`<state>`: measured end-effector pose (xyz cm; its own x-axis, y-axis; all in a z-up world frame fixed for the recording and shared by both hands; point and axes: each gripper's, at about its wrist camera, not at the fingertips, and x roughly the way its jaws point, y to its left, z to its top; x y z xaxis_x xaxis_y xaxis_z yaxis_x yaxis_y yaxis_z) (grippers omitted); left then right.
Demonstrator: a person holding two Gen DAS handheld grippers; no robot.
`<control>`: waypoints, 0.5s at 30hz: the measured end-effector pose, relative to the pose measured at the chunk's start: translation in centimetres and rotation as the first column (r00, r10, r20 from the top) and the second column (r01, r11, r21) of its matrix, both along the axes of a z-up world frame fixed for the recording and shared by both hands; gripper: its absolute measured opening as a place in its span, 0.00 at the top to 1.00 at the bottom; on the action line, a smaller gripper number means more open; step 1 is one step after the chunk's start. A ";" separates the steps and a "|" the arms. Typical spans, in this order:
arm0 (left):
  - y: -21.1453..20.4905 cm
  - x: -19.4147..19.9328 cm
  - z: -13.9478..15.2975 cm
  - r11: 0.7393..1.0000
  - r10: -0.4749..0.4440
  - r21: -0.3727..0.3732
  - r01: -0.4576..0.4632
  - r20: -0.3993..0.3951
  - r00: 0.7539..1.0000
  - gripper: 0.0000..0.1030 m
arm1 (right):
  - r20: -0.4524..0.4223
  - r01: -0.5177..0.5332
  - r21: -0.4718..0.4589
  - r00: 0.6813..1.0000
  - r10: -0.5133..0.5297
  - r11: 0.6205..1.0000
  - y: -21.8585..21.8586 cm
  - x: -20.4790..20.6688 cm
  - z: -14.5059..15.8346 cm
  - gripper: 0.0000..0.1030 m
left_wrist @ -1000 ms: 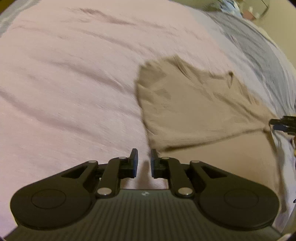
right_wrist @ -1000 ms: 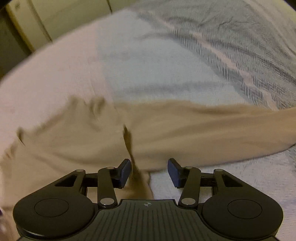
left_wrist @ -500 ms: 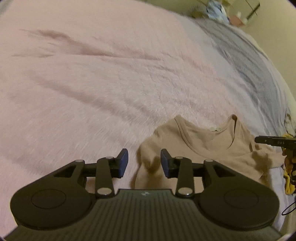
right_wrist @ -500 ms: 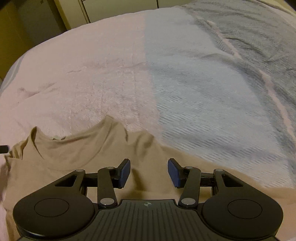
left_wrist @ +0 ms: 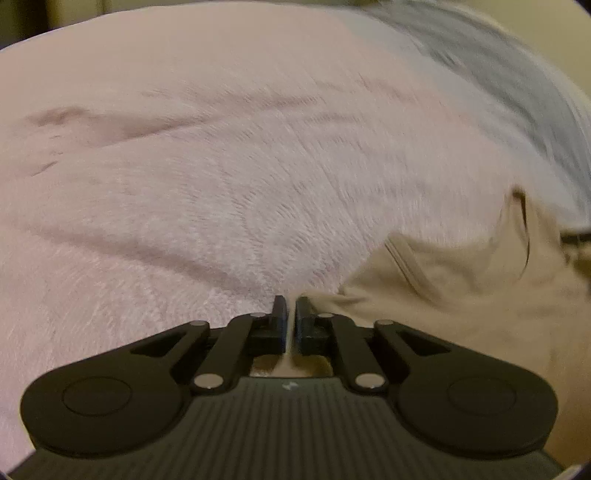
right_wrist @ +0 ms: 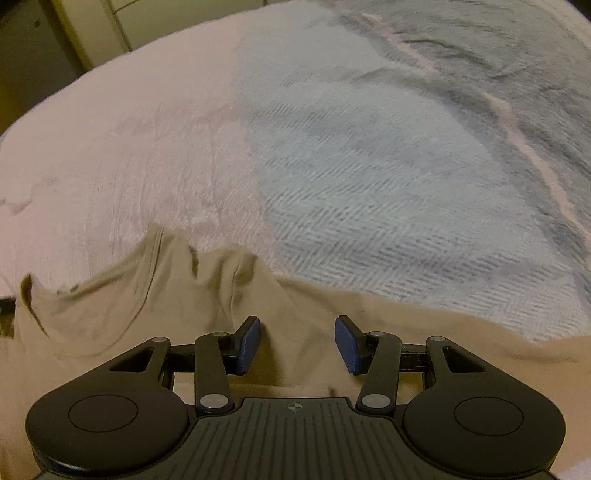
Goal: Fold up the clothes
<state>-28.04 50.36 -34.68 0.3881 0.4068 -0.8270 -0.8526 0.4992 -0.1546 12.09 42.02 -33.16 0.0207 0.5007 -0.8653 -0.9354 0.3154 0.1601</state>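
A beige T-shirt (left_wrist: 461,280) lies on the bed, neckline away from me, its shoulder edge reaching under my left gripper (left_wrist: 290,314). The left jaws are closing to a thin slit with a pale strip of the shirt's edge pinched in it, and tan cloth shows just behind the fingers. In the right wrist view the same shirt (right_wrist: 110,317) spreads wrinkled across the lower frame. My right gripper (right_wrist: 297,341) stands open low over it, blue pads wide apart with a raised fold of cloth between them, not pressed.
A pink fluffy blanket (left_wrist: 221,184) covers the left of the bed and a grey-blue herringbone blanket (right_wrist: 369,184) covers the right. Cupboard fronts (right_wrist: 92,33) stand beyond the bed's far edge. The right gripper's tip (left_wrist: 576,236) shows at the left wrist view's right edge.
My left gripper swept over to the shirt's shoulder edge, opened, then closed on the cloth. The right gripper came lower over the shirt and stayed open.
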 end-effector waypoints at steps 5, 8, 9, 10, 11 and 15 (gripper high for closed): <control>-3.2 -6.1 3.2 0.962 0.272 -0.049 -0.268 0.094 0.958 0.80 | -0.045 0.089 0.075 0.995 -0.085 0.993 -3.7 1.6 3.0 0.53; -8.3 -9.5 3.4 0.903 0.394 -0.270 -0.333 0.218 0.893 0.72 | -0.102 0.134 0.084 0.987 -0.126 0.987 -7.0 2.5 4.4 0.53; -9.9 -10.1 3.1 0.883 0.422 -0.327 -0.336 0.243 0.874 0.67 | -0.115 0.144 0.073 0.984 -0.135 0.987 -8.0 2.6 4.5 0.53; -11.4 -10.3 2.5 0.855 0.462 -0.387 -0.346 0.263 0.847 0.65 | -0.127 0.156 0.061 0.981 -0.147 0.986 -9.0 2.7 4.5 0.53; -12.9 -10.4 1.8 0.823 0.502 -0.446 -0.352 0.281 0.818 0.63 | -0.146 0.171 0.052 0.976 -0.162 0.984 -10.2 2.6 4.4 0.53; -16.1 -10.2 -0.2 0.769 0.580 -0.520 -0.372 0.323 0.748 0.93 | -0.280 0.252 0.018 0.930 -0.237 0.968 -13.7 2.9 3.3 0.53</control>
